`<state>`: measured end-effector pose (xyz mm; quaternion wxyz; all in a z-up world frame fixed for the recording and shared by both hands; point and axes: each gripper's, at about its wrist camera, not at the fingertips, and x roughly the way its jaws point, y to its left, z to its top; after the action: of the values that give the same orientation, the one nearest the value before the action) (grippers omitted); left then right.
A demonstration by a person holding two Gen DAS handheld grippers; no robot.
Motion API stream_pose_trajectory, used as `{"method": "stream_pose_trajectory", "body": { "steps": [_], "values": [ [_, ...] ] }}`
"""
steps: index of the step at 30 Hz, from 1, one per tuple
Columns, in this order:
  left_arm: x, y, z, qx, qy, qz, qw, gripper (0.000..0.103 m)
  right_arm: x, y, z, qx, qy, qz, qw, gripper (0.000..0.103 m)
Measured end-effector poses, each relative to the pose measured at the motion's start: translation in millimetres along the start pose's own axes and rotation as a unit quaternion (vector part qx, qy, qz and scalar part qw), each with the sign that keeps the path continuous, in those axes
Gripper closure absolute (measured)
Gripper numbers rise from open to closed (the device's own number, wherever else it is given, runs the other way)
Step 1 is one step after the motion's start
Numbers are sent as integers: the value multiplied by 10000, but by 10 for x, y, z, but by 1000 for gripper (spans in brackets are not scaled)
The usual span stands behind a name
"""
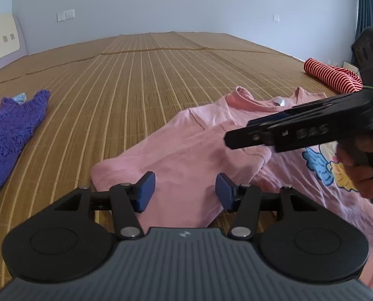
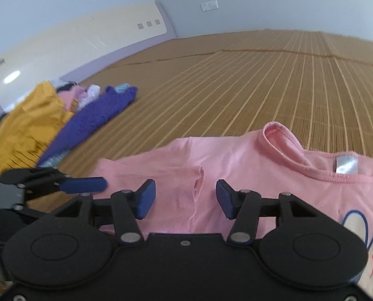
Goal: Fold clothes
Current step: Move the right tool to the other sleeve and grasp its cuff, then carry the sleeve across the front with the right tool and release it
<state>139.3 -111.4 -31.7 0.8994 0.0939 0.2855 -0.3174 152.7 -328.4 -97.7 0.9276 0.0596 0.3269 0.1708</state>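
Nearest, the left gripper (image 1: 185,192) hangs over the folded sleeve of a pink shirt (image 1: 186,150), its 2 blue pads spread and pinching nothing. The right gripper (image 2: 185,198) hovers just above the same sleeve near the collar (image 2: 281,138), jaws also spread and empty; a hand (image 1: 357,170) holds it. The shirt lies flat on a bamboo mat (image 1: 149,80), print side up. To fold well, each gripper should probably pinch 1 edge and keep the crease straight. Far left lie a purple knit (image 1: 13,130) and a yellow garment (image 2: 28,125); far right, a striped roll (image 1: 332,77). Beyond the shirt, the mat is bare to the wall.
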Motion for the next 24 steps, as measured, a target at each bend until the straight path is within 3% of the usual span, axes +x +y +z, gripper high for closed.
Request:
{"method": "stream_pose_trajectory", "body": {
  "steps": [3, 7, 9, 11, 15, 19, 24],
  "values": [
    [2, -8, 6, 25, 5, 18, 10000, 43, 85, 16, -26, -86, 11, -78, 9999, 51],
    [13, -19, 9, 49, 12, 35, 10000, 42, 86, 20, -40, -73, 11, 69, 9999, 75],
    [31, -32, 3, 79, 39, 49, 9999, 42, 83, 27, -55, -74, 58, 136, 9999, 79],
    [44, -42, 1, 91, 65, 57, 9999, 42, 57, 48, -57, -162, 81, 143, 9997, 93],
    [29, -46, 14, 54, 90, 28, 9999, 42, -40, 23, -39, 91, 19, 264, 9996, 98],
    [2, -78, 25, 103, 71, -15, 9999, 42, -225, 35, -4, -10, -385, 14, 9993, 98],
    [-2, -122, 24, 145, 87, -52, 9998, 41, -384, -77, 46, 75, -589, -286, 9978, 98]
  ]
}}
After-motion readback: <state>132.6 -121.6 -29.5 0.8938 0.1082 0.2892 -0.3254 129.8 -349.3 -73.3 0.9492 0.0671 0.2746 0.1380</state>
